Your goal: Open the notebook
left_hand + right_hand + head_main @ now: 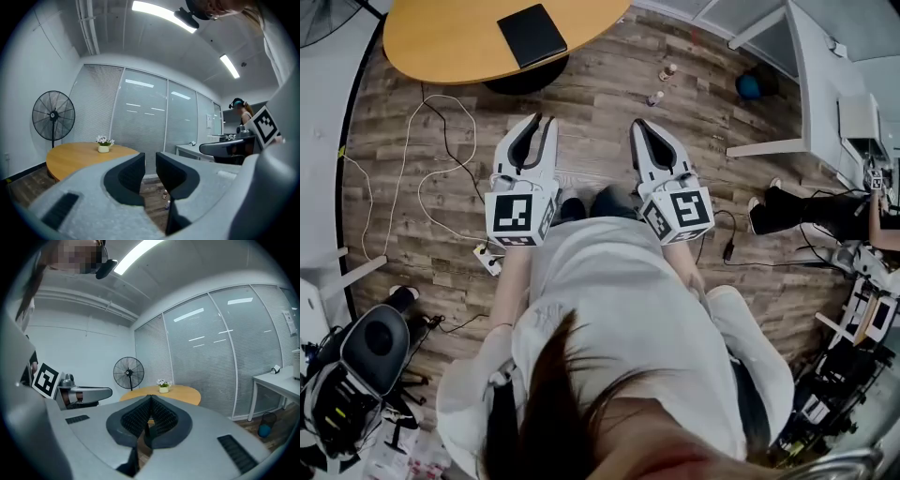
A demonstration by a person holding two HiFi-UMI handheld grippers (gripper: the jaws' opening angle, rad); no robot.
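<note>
The black notebook lies closed on the round wooden table at the top of the head view. Both grippers hang over the wood floor, short of the table and pointing toward it. My left gripper has a narrow gap between its jaws and holds nothing. My right gripper has its jaw tips touching, with nothing in them. In both gripper views the table shows ahead with a small flower pot on it. The notebook cannot be seen in those views.
A standing fan is beside the table. White cables loop over the floor at left. Two small bottles stand near the table's base. At right are a white desk and another person's legs. Equipment sits lower left.
</note>
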